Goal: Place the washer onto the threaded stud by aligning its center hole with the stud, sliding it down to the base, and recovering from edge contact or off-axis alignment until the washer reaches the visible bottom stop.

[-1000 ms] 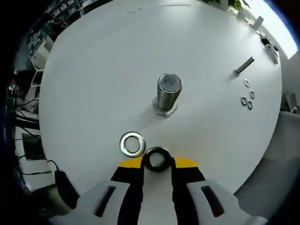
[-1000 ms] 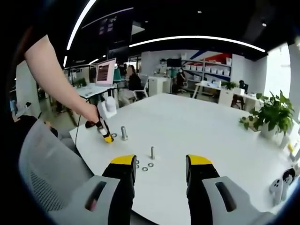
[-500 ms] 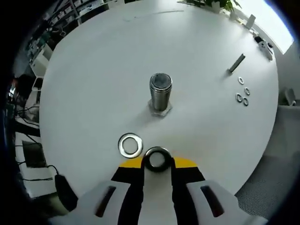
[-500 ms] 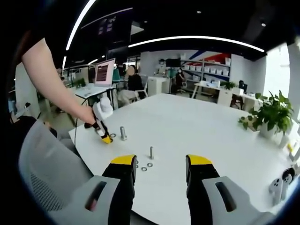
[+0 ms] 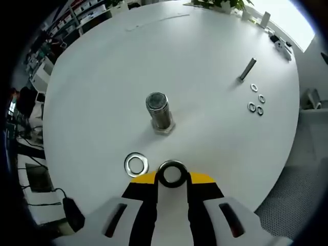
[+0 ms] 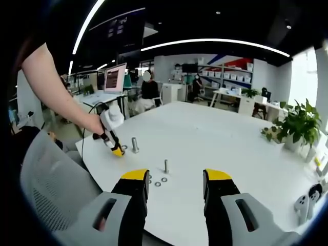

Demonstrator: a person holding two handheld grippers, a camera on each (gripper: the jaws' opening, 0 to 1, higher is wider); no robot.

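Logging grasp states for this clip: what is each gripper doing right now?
Left gripper: shut on a washer, above the table.
Right gripper: open, holding nothing.

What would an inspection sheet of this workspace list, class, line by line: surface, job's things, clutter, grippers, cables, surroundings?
Surface: white round table, bare around the stud.
Job's things: threaded stud upright on a hex base; dark washer between the left gripper's jaws; spare washer flat on the table.
Clutter: slim bolt with small washers beside it.
Grippers: left gripper shut on the washer; right gripper open, holding nothing.
Cables: black leads past the table edge.
Surroundings: office desks, potted plant.
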